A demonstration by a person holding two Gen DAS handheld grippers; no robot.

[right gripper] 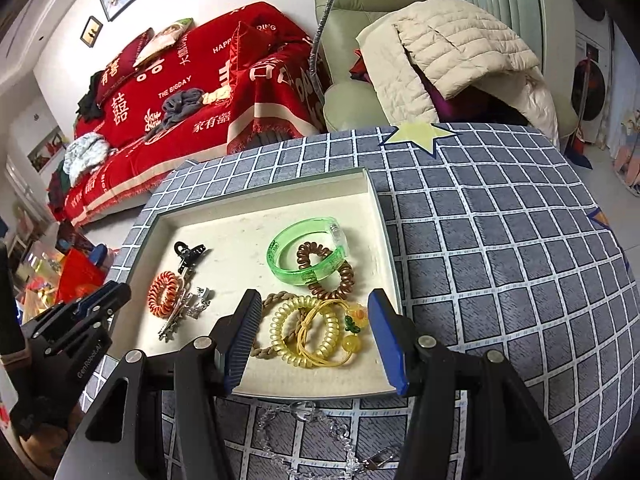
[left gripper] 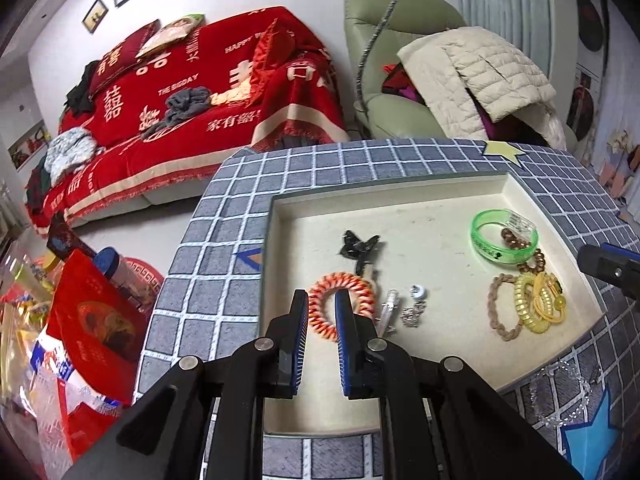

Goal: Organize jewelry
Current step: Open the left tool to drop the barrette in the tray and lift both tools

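Left gripper [left gripper: 322, 300] hangs with its jaws slightly parted over the orange-and-white spiral hair tie [left gripper: 342, 305], pads not pressing it, so that piece looks just set down near the front of the shallow cream tray [left gripper: 276, 380] on the grey checked table [left gripper: 224, 208]. Right gripper [right gripper: 314, 312] is spread and empty above the yellow coil ties [right gripper: 300, 330]. Still outside, in front of the tray, lies a clear bead bracelet [right gripper: 320, 436]; I'd judge the next move is fetching it, pinching a thin, loose strand.
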